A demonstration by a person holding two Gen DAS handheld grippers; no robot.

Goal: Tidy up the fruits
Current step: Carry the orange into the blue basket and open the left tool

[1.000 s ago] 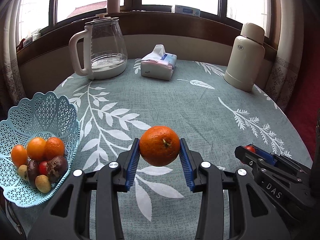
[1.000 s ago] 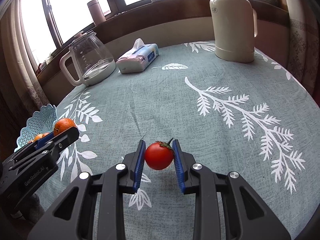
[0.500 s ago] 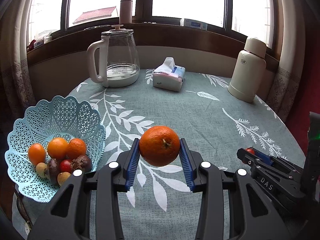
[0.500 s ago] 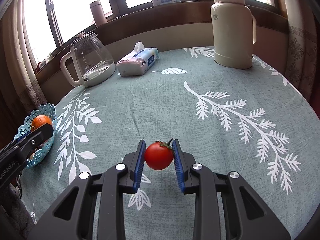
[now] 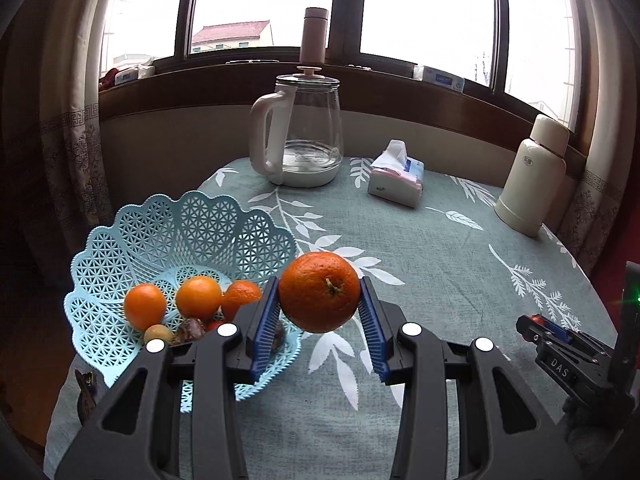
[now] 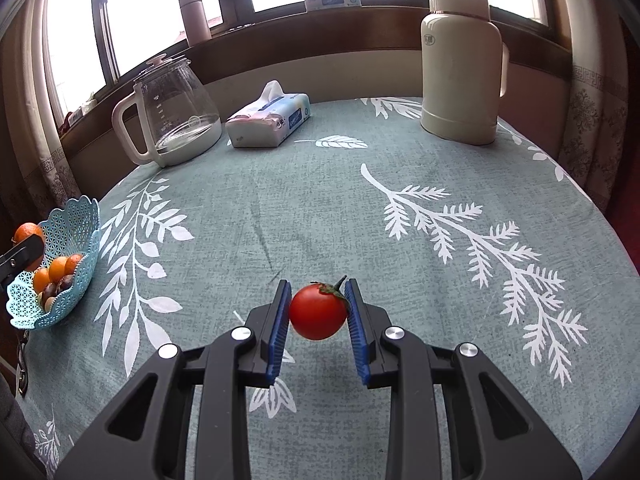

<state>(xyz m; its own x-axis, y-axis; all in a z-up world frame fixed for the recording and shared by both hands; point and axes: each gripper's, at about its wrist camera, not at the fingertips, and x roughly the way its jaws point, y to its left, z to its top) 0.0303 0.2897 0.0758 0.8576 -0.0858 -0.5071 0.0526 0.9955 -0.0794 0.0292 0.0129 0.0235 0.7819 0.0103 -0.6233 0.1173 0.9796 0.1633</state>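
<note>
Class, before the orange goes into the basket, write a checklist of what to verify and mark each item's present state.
1. Orange held firmly by the left gripper: ok.
2. Tomato secure in the right gripper: ok.
3. Basket upright on the table: ok.
4. Free room in the basket beside the fruits: ok.
5. Orange directly above the basket: not ok, it sits near the rim.
6. Height above the rim: cannot tell.

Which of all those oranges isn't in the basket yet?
The biggest orange, clamped in the left gripper beside the blue basket; the three smaller ones already sit inside.
</note>
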